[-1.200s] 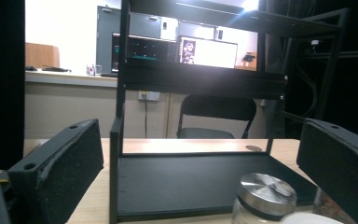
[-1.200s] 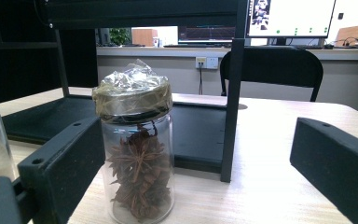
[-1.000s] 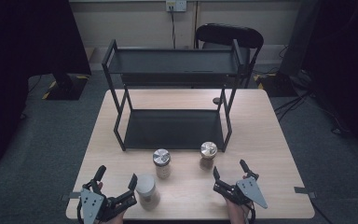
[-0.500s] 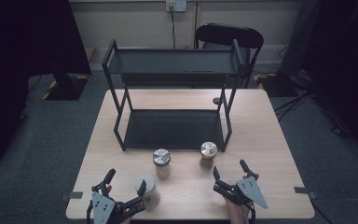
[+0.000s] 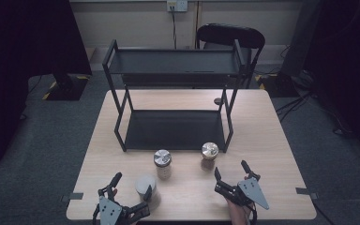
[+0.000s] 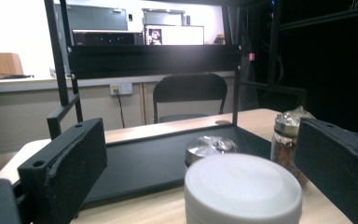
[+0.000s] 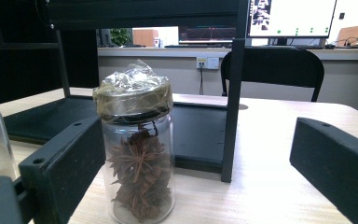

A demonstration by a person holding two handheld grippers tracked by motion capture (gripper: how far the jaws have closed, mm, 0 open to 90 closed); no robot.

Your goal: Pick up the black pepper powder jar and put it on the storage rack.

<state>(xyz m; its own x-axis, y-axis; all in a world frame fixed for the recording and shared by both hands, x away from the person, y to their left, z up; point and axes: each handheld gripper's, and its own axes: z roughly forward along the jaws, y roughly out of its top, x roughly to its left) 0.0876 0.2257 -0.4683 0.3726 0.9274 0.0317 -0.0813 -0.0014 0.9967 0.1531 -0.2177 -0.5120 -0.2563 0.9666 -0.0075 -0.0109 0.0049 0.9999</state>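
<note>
A white-lidded jar (image 5: pixel 144 183) stands near the table's front edge, between the jaws of my left gripper (image 5: pixel 132 184). In the left gripper view the jar (image 6: pixel 242 186) sits closer to the right jaw, with a wide gap to the left one. These jaws have just been closing a little and do not press on the jar. A silver-lidded jar (image 5: pixel 162 163) stands just beyond it. A foil-capped jar of star anise (image 5: pixel 209 153) stands further right. My right gripper (image 5: pixel 231 171) is open a little short of it; in its own view the star anise jar (image 7: pixel 137 158) rises by the left jaw.
A black two-tier rack (image 5: pixel 173 129) stands on the wooden table (image 5: pixel 262 122) behind the jars, its front post (image 7: pixel 230 107) just beyond the star anise jar. A black chair (image 5: pixel 229 35) is behind the table. Bare tabletop lies right of the rack.
My left gripper has slid to the right, from beside the white-lidded jar to around it. The right gripper and the jars have stayed put.
</note>
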